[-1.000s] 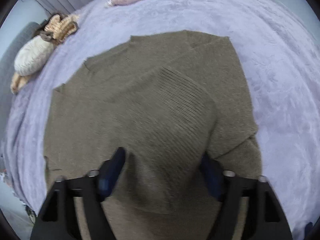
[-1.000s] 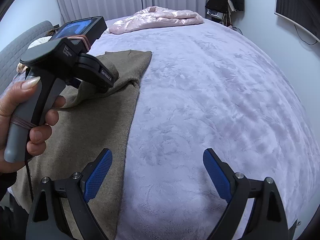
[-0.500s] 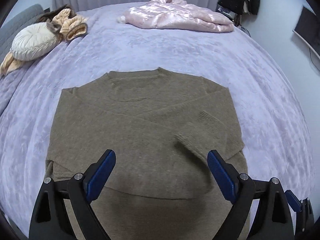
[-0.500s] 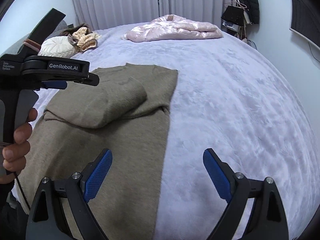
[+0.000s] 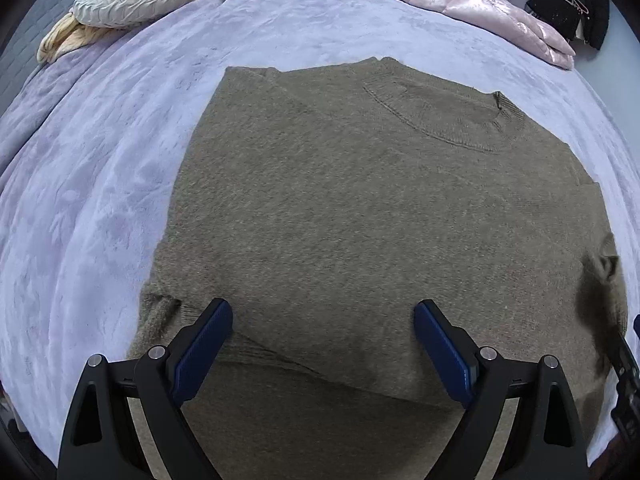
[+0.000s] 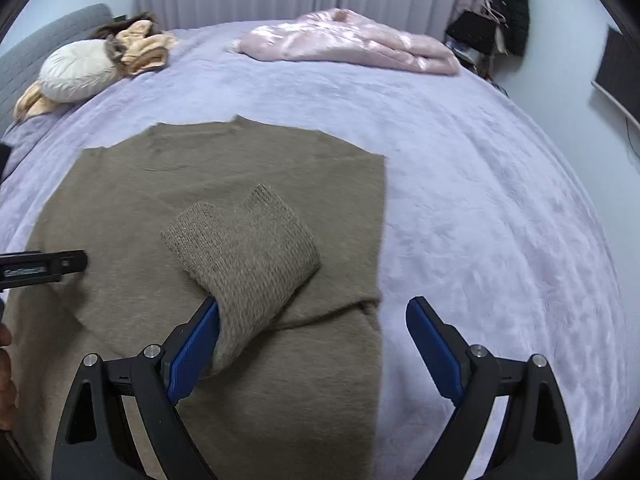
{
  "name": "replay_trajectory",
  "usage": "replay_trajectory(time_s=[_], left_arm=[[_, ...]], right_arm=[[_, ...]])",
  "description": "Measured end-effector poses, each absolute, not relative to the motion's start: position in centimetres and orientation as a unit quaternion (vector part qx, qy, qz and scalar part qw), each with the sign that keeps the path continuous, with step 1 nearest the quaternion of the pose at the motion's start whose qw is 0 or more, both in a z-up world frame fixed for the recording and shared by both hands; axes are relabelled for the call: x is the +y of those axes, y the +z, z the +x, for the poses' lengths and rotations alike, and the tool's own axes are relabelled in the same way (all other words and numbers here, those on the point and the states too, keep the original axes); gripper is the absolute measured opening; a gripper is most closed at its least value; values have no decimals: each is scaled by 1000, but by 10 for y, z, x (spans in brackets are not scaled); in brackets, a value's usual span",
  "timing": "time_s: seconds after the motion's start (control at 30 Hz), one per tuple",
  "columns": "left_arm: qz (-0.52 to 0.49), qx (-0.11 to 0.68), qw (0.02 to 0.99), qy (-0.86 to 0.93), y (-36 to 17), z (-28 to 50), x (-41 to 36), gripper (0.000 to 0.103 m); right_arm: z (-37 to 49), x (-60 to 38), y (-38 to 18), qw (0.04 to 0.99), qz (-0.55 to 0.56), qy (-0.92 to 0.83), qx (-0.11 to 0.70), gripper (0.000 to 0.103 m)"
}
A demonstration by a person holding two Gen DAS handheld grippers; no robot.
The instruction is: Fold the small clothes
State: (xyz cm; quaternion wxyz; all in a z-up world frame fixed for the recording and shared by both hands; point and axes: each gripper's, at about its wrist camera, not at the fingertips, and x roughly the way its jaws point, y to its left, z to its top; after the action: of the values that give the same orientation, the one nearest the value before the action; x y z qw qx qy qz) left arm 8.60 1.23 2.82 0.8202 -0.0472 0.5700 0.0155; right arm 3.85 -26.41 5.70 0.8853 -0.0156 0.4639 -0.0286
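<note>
Olive-brown sweater (image 5: 360,220) lies flat on the lavender bedspread (image 5: 100,200), neckline (image 5: 444,120) toward the far side, pointing at the pink satin jacket (image 5: 480,0) beyond it. Left gripper (image 5: 322,344) hovers over the sweater's near part, blue pads spread wide, nothing between them; fold edge runs across the knit just under it.

Right gripper (image 6: 312,344) sits at the sweater's right edge, jaws also spread. Sleeve cuff (image 6: 244,248) is bunched up and raised off the sweater body, draped against the inner face of the gripper's left pad (image 6: 192,352); not pinched, other pad is well clear over bare bedspread.

Round white cushion (image 6: 76,70) and a tan garment (image 6: 140,48) sit well beyond the sweater's far left corner. Left tool's black body (image 6: 40,266) pokes in over the sweater's left side in the right wrist view.
</note>
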Motion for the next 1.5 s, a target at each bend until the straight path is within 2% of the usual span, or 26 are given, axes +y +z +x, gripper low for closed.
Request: replay_trajectory(time_s=[0.1, 0.27, 0.37, 0.53, 0.67, 0.8, 0.97, 1.23, 1.5], left_arm=[[-34, 568, 822, 22, 25, 84, 28, 94], [-69, 573, 817, 20, 28, 82, 51, 94], [-53, 554, 830, 9, 43, 78, 42, 94], [2, 532, 845, -46, 56, 83, -7, 94], [43, 548, 834, -41, 38, 94, -18, 94], [-15, 560, 828, -33, 22, 101, 25, 94], [-13, 557, 829, -42, 19, 106, 50, 94], [-48, 524, 850, -16, 49, 68, 122, 94], [-61, 533, 844, 14, 42, 65, 142, 94]], right_arm=[[27, -310, 49, 877, 58, -49, 474, 94], [-5, -360, 56, 876, 92, -103, 462, 94], [-17, -367, 66, 881, 106, -112, 448, 94], [-6, -308, 81, 898, 83, -39, 431, 94], [7, -238, 68, 895, 27, 27, 445, 94], [20, -200, 45, 877, -4, 54, 477, 94], [35, -186, 20, 863, -35, 48, 502, 94], [13, -190, 65, 884, -30, 59, 463, 94], [25, -159, 65, 881, -35, 74, 465, 94]])
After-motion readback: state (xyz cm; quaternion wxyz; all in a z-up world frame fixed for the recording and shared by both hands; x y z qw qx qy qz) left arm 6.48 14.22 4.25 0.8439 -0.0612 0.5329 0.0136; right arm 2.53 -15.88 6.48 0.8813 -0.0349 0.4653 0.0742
